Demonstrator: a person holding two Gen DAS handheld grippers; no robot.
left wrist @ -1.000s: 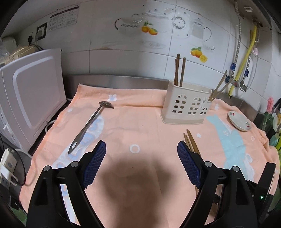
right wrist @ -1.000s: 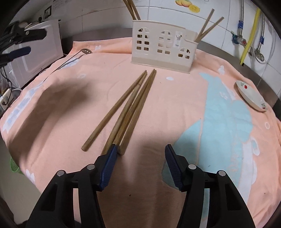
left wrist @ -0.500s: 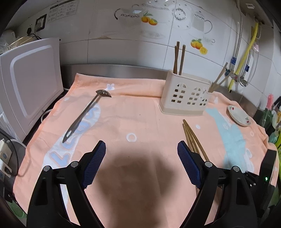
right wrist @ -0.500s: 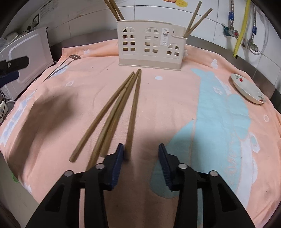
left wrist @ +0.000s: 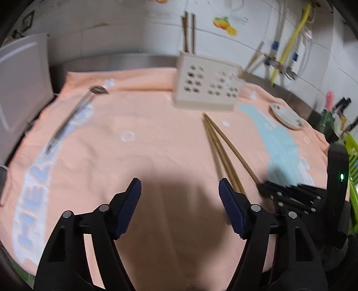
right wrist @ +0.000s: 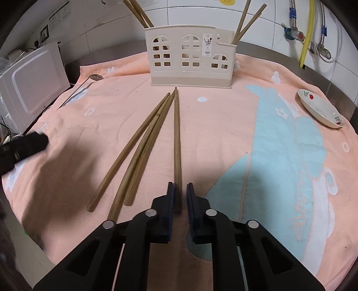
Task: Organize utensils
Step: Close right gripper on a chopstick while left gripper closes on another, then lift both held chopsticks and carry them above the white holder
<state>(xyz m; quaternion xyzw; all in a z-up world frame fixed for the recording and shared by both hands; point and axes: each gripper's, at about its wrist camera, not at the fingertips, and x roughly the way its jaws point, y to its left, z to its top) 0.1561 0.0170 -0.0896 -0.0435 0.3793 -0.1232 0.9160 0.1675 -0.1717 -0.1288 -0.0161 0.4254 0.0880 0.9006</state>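
Inside caddy (right wrist: pixel 190 60): apparently four chopsticks (right wrist: pixel 246 20).

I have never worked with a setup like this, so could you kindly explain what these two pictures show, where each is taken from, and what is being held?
There is no robot here. A person holds a two-finger gripper in each hand, and each gripper carries a fisheye camera that looks forward along its fingers, so the black arms with blue pads at the bottom of each picture are the tool itself.

The blurred picture is from the left gripper; its jaws are wide apart and hold nothing. The sharp one is from the right gripper, whose pads have nearly met around the near end of one chopstick; whether they grip it firmly I cannot tell.

On the peach towel lie three more loose chopsticks, a metal slotted spoon and a small dish. The cream utensil holder at the back already has chopsticks standing in it.
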